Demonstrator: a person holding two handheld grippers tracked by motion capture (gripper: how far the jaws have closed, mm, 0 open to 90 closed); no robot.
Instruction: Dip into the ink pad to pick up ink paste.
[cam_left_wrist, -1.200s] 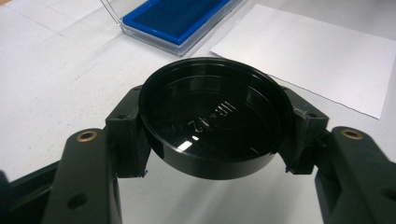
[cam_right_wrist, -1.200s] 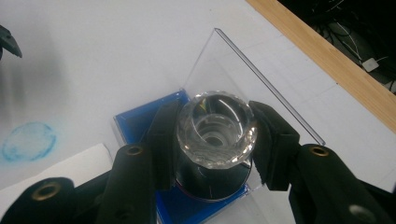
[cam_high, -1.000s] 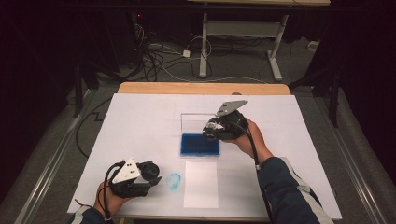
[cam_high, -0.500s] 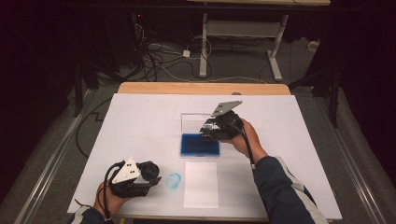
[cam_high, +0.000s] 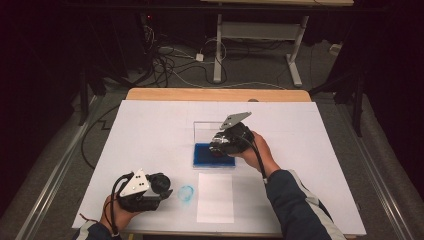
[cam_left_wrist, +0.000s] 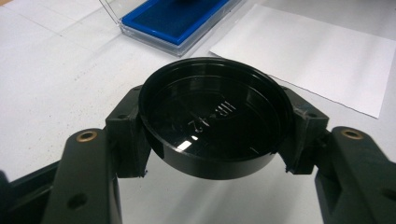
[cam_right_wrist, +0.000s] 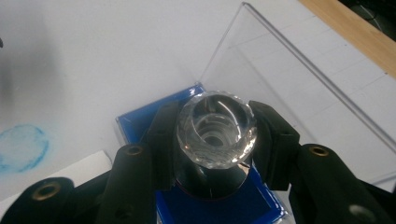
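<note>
clamping a clear-handled stamp (cam_right_wrist: 215, 135) above the blue ink pad (cam_high: 205, 155), right gripper (cam_right_wrist: 215, 140).

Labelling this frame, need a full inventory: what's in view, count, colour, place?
stamp: 1, clear faceted handle, dark base, held in right tongs over the ink pad
ink pad: 1, blue, clear case, lid standing open, table centre
cap: 1, black, round, held in left tongs
paper sheet: 1, white, near edge, in front of the ink pad
ink smudge: 1, blue, left of the sheet
table: 1, white cover, wooden far edge
left tongs: shut on cap
right tongs: shut on stamp
</note>
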